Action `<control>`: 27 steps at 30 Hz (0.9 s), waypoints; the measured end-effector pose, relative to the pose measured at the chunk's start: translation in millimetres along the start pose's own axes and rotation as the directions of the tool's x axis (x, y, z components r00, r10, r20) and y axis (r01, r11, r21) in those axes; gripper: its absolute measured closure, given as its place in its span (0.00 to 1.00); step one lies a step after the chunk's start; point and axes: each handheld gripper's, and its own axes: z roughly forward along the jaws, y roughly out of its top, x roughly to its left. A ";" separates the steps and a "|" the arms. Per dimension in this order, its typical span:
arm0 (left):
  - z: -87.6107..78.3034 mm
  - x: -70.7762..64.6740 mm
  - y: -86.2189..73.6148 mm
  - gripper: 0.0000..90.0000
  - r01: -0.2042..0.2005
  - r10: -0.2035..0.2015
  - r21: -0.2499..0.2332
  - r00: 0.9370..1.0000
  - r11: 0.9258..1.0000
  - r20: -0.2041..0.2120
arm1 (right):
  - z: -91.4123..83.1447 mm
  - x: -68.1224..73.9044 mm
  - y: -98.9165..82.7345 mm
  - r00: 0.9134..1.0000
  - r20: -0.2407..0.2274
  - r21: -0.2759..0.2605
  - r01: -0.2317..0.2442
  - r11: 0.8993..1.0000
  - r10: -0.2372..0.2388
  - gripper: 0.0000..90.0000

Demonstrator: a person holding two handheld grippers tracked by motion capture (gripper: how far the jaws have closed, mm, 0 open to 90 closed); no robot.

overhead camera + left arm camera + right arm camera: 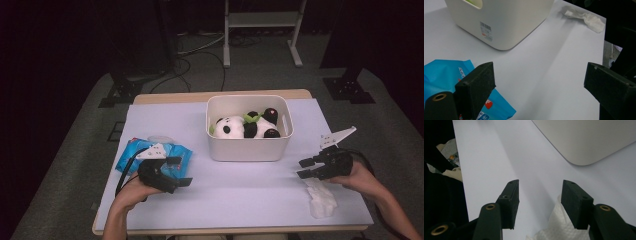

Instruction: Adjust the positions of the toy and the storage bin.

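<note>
on the left, my left gripper hovers over the near edge of the blue wet-wipes pack, jaws spread wide with nothing between them; in the left gripper view the pack lies under the left-hand jaw. in the middle stands the white storage bin, with a panda plush lying inside it. on the right, my right gripper sits low over the crumpled white tissue, which lies near the front right corner of the table. its jaws stand apart with no grip yet; in the right gripper view the tissue lies below and behind the right-hand jaw rather than squarely between the 2.

my worry: if i close from here, i judge the jaws could shut on air or catch only a loose fold, because the tissue sits off to 1 side and is soft and light. pushing down could also nudge it toward the table edge, which is near. the bin wall stands just ahead of the right gripper, so a forward sweep could bump it. the space between the 2 grippers is bare.
</note>
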 end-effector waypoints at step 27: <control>0.4 -2.0 -3.1 0.10 0.022 -0.022 -0.024 1.000 0.999 -0.010 | 8.9 9.7 -16.6 1.000 -0.002 -0.033 0.001 0.999 -0.001 0.43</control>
